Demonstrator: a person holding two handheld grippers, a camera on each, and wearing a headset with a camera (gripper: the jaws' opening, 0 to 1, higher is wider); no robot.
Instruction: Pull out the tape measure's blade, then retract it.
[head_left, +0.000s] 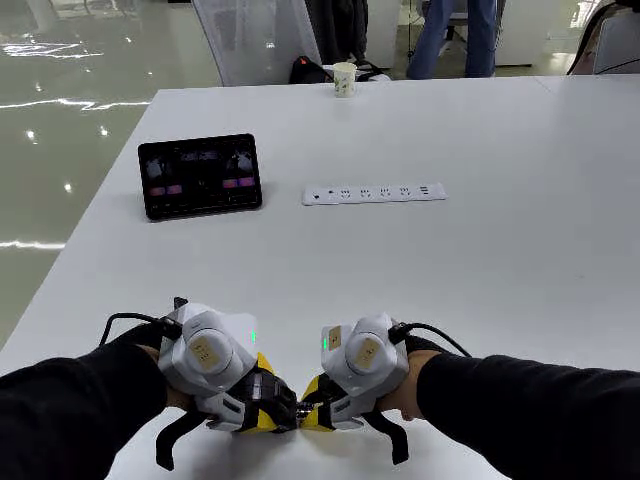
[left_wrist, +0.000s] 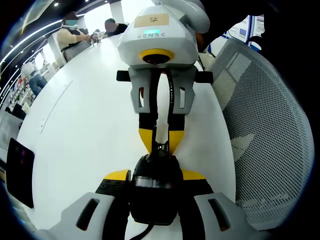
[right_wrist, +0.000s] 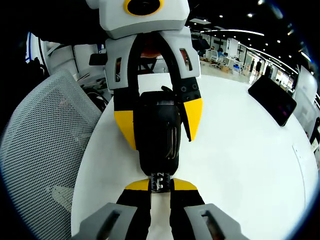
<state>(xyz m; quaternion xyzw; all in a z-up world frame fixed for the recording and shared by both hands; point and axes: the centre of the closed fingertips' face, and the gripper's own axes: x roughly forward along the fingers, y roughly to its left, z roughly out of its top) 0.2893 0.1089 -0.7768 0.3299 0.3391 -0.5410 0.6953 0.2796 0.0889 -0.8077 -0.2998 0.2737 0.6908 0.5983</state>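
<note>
At the bottom centre of the head view the two grippers meet nose to nose. The left gripper (head_left: 264, 398) is clamped around the black tape measure (right_wrist: 157, 131), while the right gripper (right_wrist: 160, 186) is pinched narrow on the blade tip (right_wrist: 160, 178), which barely protrudes. The blade's axis runs left to right across that frame, so pulling it out probably means drawing the grippers apart along that line.
</note>
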